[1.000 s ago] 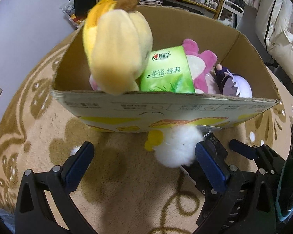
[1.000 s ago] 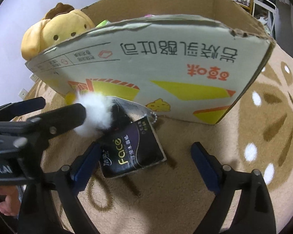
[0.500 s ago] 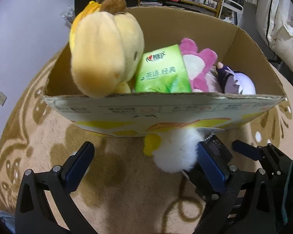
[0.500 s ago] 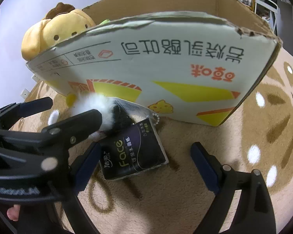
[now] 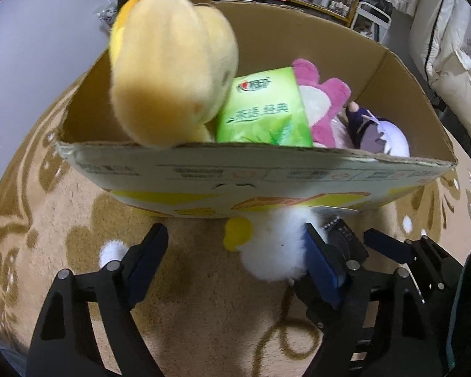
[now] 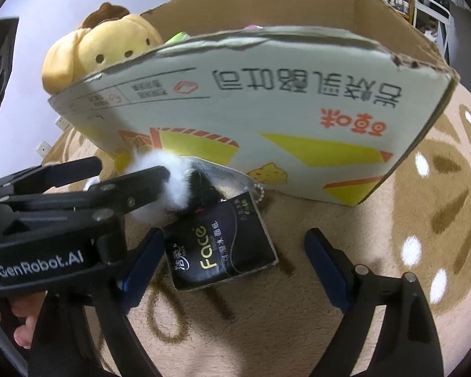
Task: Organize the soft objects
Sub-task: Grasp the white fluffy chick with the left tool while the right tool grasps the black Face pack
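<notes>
— Cardboard everywhere: the box (image 5: pixel 267 182) fills the left wrist view, its far left corner hidden behind the yellow plush dog (image 5: pixel 169 75) leaning over the rim. What's between the left gripper (image 5: pixel 235 257) fingers?

— Jaws wide apart, and the white fluffy toy (image 5: pixel 276 245) sits on the carpet (image 5: pixel 78 226) against the inner face of the right-hand finger, up against the box wall. I can't tell if the pad truly presses it. Its dark part is hidden here.

— Inside the box?

— Green tissue pack (image 5: pixel 263 110), then a pink plush (image 5: pixel 323 100), then a purple-haired doll (image 5: pixel 376 132), mostly cut off by the rim.

— And the right wrist view?

— The left gripper crosses in from the left, covering half the fluffy toy (image 6: pixel 172 182). The right gripper (image 6: pixel 232 257) stands spread around the black tissue pack (image 6: pixel 223 251) without touching it.

— Changed since a second ago?

— The left gripper has pushed forward around the fluffy toy; the black pack has stayed put.
</notes>
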The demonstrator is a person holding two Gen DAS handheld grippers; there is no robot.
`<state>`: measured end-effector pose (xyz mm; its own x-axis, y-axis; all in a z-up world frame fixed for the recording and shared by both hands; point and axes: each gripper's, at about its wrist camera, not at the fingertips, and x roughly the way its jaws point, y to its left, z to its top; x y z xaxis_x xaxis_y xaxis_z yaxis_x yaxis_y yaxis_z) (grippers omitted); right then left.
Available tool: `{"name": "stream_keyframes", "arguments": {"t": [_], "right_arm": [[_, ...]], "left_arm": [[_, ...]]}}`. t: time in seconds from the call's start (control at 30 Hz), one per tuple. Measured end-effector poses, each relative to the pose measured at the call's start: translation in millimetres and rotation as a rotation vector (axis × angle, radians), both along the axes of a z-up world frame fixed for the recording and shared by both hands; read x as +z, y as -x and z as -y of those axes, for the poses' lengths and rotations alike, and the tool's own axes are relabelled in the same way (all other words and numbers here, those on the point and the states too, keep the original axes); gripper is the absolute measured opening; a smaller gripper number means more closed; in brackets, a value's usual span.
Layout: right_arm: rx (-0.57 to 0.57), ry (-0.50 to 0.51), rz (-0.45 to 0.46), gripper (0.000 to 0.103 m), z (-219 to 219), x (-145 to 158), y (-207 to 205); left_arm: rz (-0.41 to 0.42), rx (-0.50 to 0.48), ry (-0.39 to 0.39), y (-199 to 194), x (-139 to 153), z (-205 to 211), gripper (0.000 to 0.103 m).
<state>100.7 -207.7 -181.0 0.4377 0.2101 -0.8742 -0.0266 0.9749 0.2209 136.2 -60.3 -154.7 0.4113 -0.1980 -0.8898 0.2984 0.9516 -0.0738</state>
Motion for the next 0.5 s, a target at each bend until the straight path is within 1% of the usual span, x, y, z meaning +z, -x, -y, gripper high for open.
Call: {"name": "stream_keyframes", "arguments": {"t": [0.03, 0.13, 0.2, 0.23, 0.3, 0.33, 0.4, 0.47, 0.5], "right_arm": [[0.000, 0.000, 0.000, 0.095, 0.0, 0.0, -0.1], [0.000, -0.002, 0.004, 0.092, -2.4, 1.8, 2.0], [0.005, -0.003, 0.006, 0.089, -6.2, 1.1, 3.3], [0.008, -0.002, 0.008, 0.088, -7.5, 1.6, 3.8], [0.017, -0.002, 0.009, 0.088, -12.0, 4.1, 5.8], [0.027, 0.004, 0.008, 0.088, -15.2, 4.1, 6.4], [0.043, 0.021, 0.006, 0.088, -23.3, 4.3, 7.4], [0.054, 0.039, 0.007, 0.088, -29.1, 3.9, 8.5], [0.057, 0.045, 0.007, 0.087, -30.1, 3.0, 8.3]], "left_arm": [[0.011, -0.008, -0.002, -0.5, 0.2, 1.5, 0.081], [0.022, -0.039, 0.008, 1.8, 0.1, 4.6, 0.070], [0.013, -0.053, 0.038, 2.1, 0.3, 4.0, 0.055], [0.007, -0.058, 0.051, 3.2, 0.6, 4.3, 0.052], [-0.005, -0.070, 0.078, 3.5, 1.4, 4.9, 0.038], [-0.009, -0.075, 0.085, 3.8, 0.7, 9.4, 0.035], [-0.012, -0.088, 0.098, 4.9, 1.2, 9.9, 0.018], [-0.011, -0.098, 0.095, 6.7, 1.0, 11.1, 0.012], [-0.004, -0.109, 0.088, 7.1, 1.4, 12.3, 0.012]]}}
